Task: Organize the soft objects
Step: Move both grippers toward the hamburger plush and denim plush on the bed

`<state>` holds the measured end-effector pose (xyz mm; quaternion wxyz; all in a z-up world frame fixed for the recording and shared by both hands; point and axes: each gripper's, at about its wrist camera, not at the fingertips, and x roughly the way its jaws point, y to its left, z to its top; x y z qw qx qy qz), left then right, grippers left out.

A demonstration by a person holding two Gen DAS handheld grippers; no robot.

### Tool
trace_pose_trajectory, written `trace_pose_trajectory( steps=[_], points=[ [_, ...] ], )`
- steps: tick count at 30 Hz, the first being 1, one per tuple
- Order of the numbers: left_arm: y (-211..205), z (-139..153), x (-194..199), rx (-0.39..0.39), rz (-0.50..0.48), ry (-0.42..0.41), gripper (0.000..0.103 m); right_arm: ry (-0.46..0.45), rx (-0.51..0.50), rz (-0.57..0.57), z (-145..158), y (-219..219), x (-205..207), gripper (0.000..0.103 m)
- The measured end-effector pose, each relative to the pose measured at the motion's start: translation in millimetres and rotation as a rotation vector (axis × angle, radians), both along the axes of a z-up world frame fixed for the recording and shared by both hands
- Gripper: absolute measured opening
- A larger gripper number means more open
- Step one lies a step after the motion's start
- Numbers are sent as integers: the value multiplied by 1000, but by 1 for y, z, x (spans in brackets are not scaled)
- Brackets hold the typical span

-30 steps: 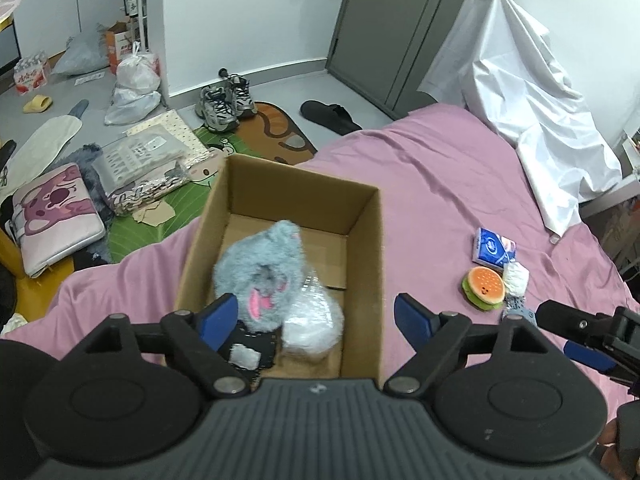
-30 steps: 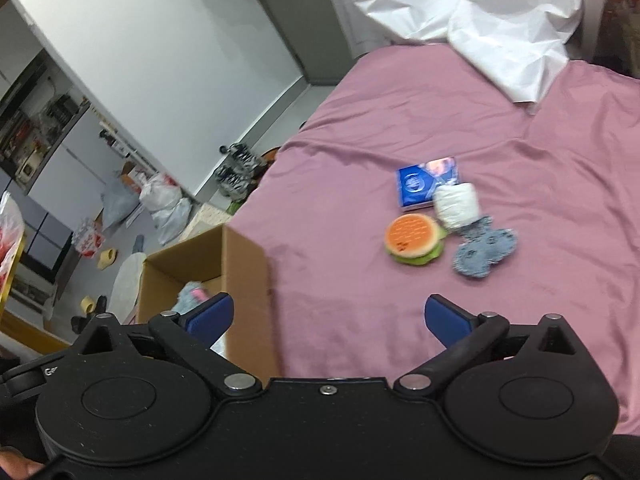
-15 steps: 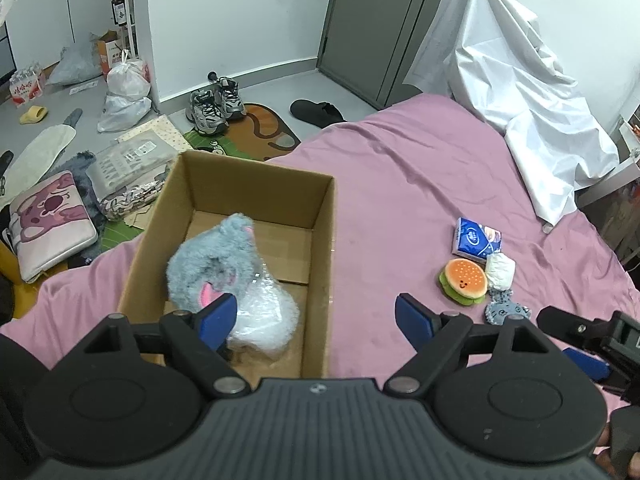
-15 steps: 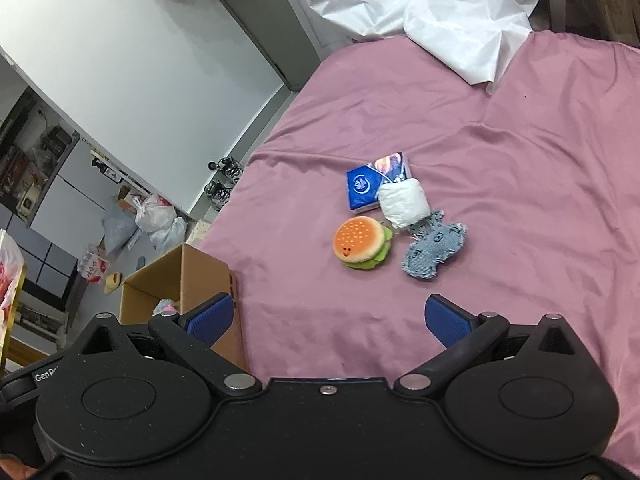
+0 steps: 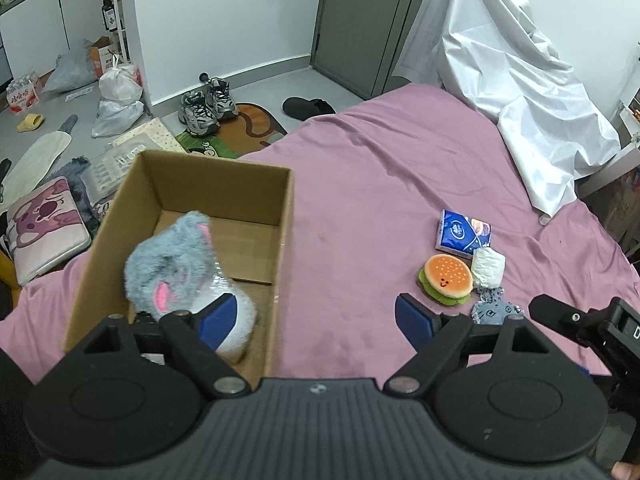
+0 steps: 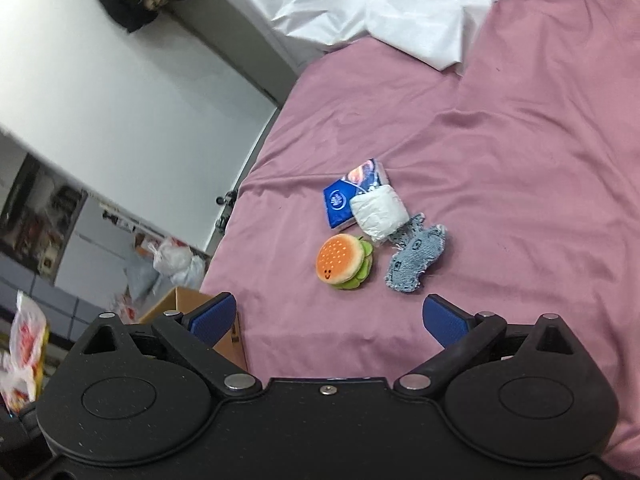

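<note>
blue-padded jaws on the left gripper (image 5: 316,316) and right gripper (image 6: 328,320) both gape wide, nothing in them. burger plushie (image 6: 344,262), white roll (image 6: 379,215), denim toy (image 6: 416,259) and tissue pack (image 6: 352,192) huddle on the pink bed (image 6: 520,160). grey plush (image 5: 172,264) lies in the cardboard box (image 5: 208,184).

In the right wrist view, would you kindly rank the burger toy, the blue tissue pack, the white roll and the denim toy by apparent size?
1. Burger toy and denim toy: these look alike, so I would not rank them.
2. Blue tissue pack, partly hidden by the roll, so unsure.
3. White roll.
</note>
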<state>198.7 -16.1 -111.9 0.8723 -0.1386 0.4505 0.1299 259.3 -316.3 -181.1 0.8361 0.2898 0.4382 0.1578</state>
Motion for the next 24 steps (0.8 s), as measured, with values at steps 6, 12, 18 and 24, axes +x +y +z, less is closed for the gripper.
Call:
trace_pose_trajectory(
  steps=[6, 12, 18, 24],
  points=[
    [-12, -10, 15, 0, 9, 20, 85, 29, 50, -54, -16, -7, 9, 91],
    [-19, -21, 33, -18, 22, 36, 85, 70, 93, -90, -35, -11, 20, 80],
    [-27, -29, 51, -40, 23, 43, 85, 122, 125, -117, -52, -14, 31, 69],
    [-36, -44, 70, -68, 12, 45, 84, 165, 163, -144, -68, -17, 37, 55]
  ],
)
